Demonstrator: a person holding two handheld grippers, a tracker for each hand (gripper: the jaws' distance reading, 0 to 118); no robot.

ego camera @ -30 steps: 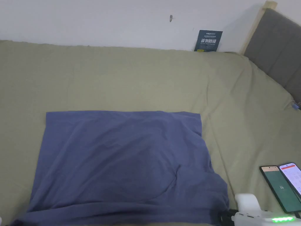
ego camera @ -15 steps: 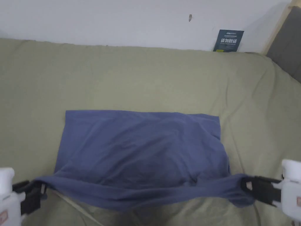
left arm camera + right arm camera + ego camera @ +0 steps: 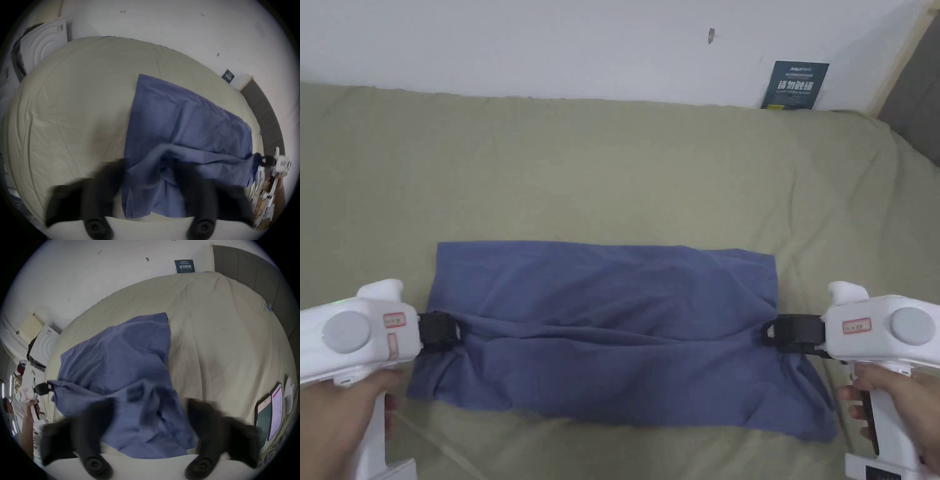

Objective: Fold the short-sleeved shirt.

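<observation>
On the green bed (image 3: 612, 169), my left gripper (image 3: 447, 329) at 9 o'clock and right gripper (image 3: 778, 331) at 3 o'clock each pinch the blue shirt (image 3: 612, 331), keeping its fold straight.

Olive-sheeted bed (image 3: 612, 162), white wall (image 3: 519, 44), grey padded headboard (image 3: 253, 270)
</observation>
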